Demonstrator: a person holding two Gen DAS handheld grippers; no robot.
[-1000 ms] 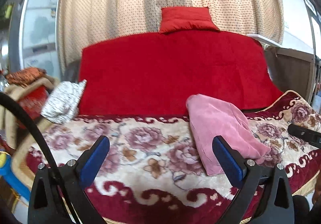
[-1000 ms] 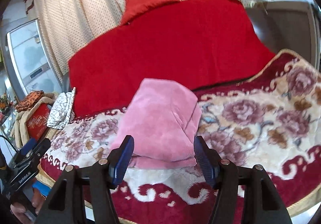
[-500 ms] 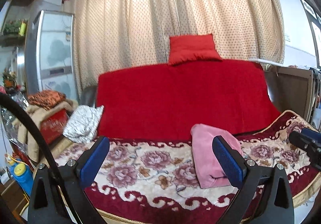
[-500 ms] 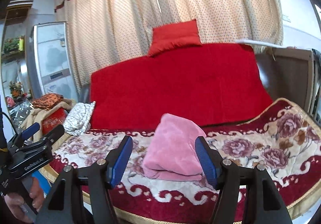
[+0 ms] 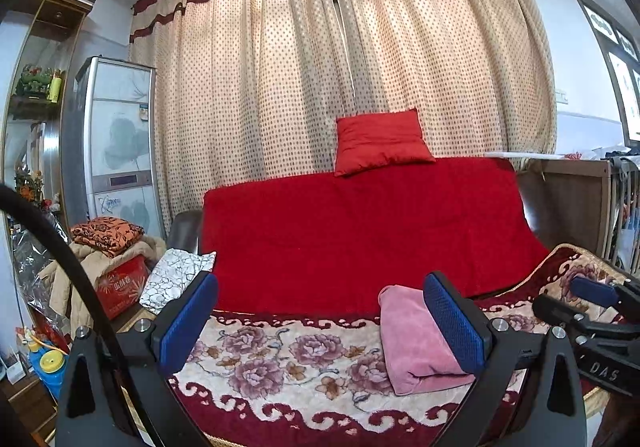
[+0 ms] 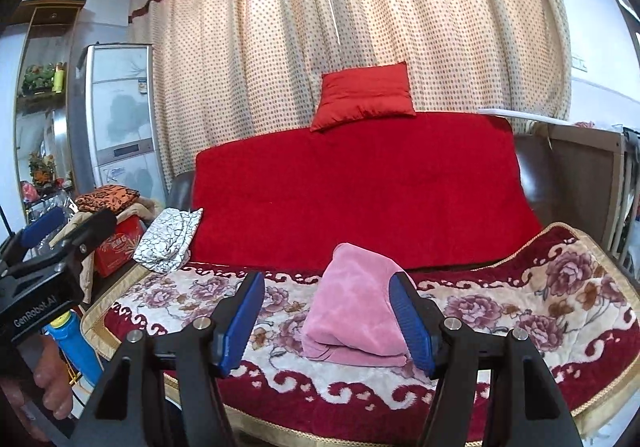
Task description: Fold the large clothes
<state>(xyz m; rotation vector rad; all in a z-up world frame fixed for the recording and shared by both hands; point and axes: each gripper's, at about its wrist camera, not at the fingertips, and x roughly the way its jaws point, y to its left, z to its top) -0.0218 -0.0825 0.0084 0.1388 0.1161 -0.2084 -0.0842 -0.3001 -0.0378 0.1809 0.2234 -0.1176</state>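
Note:
A folded pink garment (image 5: 414, 343) lies on the floral blanket (image 5: 280, 375) of a sofa; it also shows in the right wrist view (image 6: 356, 319). My left gripper (image 5: 320, 323) is open and empty, held back from the sofa's front edge, left of the garment. My right gripper (image 6: 328, 319) is open and empty, held back in front of the garment without touching it. The right gripper also shows at the right edge of the left wrist view (image 5: 592, 311), and the left gripper at the left edge of the right wrist view (image 6: 44, 231).
A red cover (image 5: 368, 239) drapes the sofa back, with a red pillow (image 5: 380, 141) on top. A white patterned cloth (image 5: 172, 279) lies at the sofa's left end. A pile of clothes on a red box (image 5: 116, 271) stands left. A wooden cabinet (image 5: 572, 203) is right.
Both grippers have pulled back and up from the sofa. The pink garment now looks smaller and farther away. It stays folded on the blanket.

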